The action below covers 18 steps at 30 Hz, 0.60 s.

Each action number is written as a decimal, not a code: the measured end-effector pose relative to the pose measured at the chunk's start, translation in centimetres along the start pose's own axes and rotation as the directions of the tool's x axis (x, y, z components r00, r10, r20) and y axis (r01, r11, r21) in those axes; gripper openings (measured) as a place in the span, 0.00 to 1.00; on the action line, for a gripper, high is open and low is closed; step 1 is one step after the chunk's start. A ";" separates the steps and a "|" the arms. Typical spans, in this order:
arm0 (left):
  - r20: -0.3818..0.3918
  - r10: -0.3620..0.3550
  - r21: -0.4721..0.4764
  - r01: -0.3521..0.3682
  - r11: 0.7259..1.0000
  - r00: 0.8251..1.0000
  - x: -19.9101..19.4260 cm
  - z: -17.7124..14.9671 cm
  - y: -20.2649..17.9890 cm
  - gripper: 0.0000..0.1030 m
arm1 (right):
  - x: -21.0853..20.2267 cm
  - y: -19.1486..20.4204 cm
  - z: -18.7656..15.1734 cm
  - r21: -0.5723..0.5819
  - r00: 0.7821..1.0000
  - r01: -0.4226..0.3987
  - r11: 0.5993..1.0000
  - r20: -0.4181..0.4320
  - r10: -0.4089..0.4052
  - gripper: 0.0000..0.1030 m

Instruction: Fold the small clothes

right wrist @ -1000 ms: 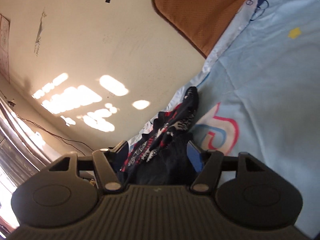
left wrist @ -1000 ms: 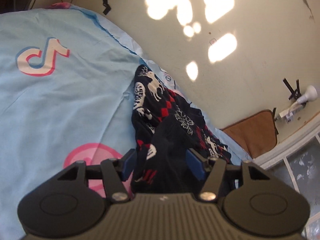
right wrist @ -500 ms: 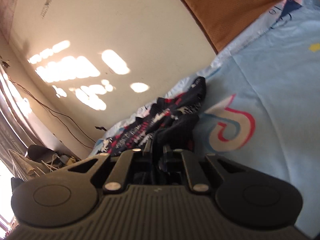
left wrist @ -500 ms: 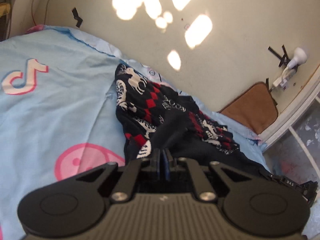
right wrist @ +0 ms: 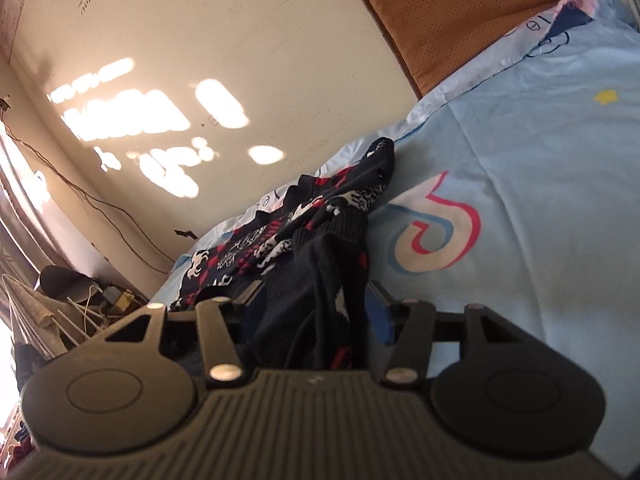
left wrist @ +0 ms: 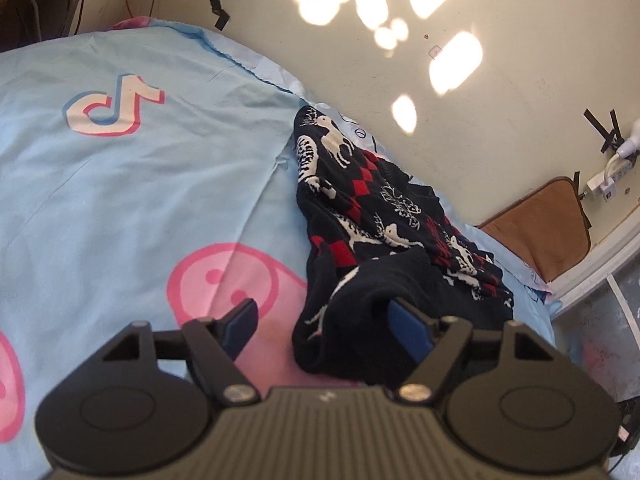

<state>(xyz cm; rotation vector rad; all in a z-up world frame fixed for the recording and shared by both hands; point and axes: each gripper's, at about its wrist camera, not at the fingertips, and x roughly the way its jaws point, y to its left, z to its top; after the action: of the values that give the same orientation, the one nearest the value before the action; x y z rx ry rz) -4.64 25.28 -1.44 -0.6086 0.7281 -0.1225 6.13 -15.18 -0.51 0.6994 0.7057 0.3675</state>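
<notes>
A dark navy knitted garment with white reindeer and red diamonds (left wrist: 372,216) lies crumpled on a light blue bed sheet printed with pink smileys and music-note logos (left wrist: 140,208), near the cream wall. The left tool (left wrist: 326,326) has just been opening; its blue pads stand apart, with the garment's near edge between them, unclamped. The right tool (right wrist: 316,308) has likewise just opened around a bunched fold.
</notes>
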 end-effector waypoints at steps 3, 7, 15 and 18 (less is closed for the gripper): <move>-0.026 -0.010 -0.009 0.010 1.000 1.000 0.5 0.1 -0.1 0.72 | -0.9 -0.3 -1.0 0.040 1.000 -0.003 0.999 -0.028 0.004 0.56; -0.029 0.002 -0.016 -0.002 1.000 1.000 1.3 1.1 -0.5 0.72 | -1.4 0.8 -1.5 -0.006 1.000 -0.024 1.000 0.001 0.024 0.54; 0.021 0.108 0.125 -0.110 0.986 0.994 3.7 2.5 -2.6 0.72 | 2.2 5.3 -1.1 -0.130 0.989 -0.146 0.981 -0.024 0.144 0.41; 0.074 0.209 0.049 -0.213 0.976 0.975 4.1 3.6 -0.8 0.69 | 3.7 5.7 -2.2 -0.121 0.986 -0.160 0.980 -0.062 0.154 0.41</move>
<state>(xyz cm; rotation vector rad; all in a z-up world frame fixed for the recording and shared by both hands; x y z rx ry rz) 0.82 25.08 -1.30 -0.4754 0.7163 0.0738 6.78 -8.12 0.52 0.6297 0.6723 0.5721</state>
